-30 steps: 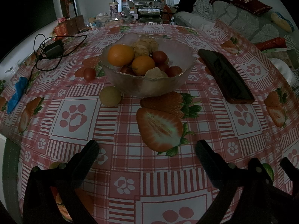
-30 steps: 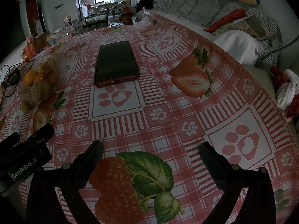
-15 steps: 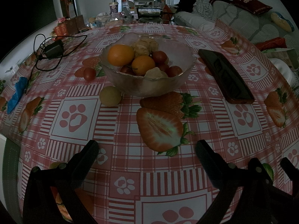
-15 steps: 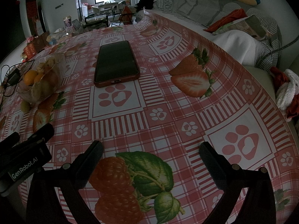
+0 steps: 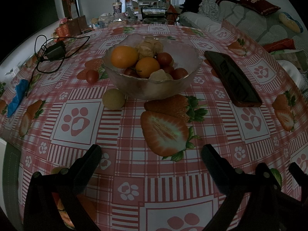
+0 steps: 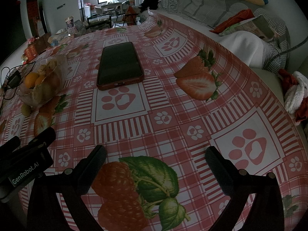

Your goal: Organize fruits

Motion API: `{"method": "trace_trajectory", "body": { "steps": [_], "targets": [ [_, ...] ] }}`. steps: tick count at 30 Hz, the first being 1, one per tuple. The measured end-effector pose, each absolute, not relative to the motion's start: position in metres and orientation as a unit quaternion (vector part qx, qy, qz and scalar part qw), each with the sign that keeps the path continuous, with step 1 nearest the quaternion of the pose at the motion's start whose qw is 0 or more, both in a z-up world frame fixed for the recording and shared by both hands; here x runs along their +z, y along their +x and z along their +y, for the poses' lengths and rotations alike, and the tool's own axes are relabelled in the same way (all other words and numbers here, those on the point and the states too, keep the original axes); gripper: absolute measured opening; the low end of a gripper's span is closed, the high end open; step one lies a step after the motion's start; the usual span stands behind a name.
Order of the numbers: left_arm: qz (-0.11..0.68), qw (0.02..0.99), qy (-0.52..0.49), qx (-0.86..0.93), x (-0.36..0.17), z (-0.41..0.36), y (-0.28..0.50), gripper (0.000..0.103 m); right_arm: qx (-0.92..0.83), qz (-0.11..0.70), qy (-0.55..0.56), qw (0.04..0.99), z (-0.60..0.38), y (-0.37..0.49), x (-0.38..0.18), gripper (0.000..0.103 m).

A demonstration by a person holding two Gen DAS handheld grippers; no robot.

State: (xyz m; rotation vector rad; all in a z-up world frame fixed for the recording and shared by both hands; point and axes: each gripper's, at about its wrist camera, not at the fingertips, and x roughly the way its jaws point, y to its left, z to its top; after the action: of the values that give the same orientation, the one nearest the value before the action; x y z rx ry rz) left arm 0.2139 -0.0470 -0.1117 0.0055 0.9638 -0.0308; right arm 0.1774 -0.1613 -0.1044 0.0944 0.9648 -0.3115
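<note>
Glass bowl holds most fruits, a yellow fruit and red tomato wait just beside it, and both the left gripper and right gripper hang wide apart, holding nothing, probably ready to grab.

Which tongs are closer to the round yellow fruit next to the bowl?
Left. The left tongs face the yellow fruit just ahead; the right tongs sit farther away, off to its right.

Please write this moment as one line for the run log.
left gripper: open, empty | right gripper: open, empty | bowl: fruit inside | yellow fruit, tomato: outside
</note>
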Motion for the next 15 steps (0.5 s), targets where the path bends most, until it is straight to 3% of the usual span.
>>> {"method": "trace_trajectory", "body": {
  "steps": [15],
  "targets": [
    [0.463, 0.886, 0.003, -0.015, -0.1125, -0.0473, 0.2138, 0.103, -0.149, 0.462, 0.045, 0.873, -0.1613, 0.1775, -0.1042, 0.103]
  ]
}}
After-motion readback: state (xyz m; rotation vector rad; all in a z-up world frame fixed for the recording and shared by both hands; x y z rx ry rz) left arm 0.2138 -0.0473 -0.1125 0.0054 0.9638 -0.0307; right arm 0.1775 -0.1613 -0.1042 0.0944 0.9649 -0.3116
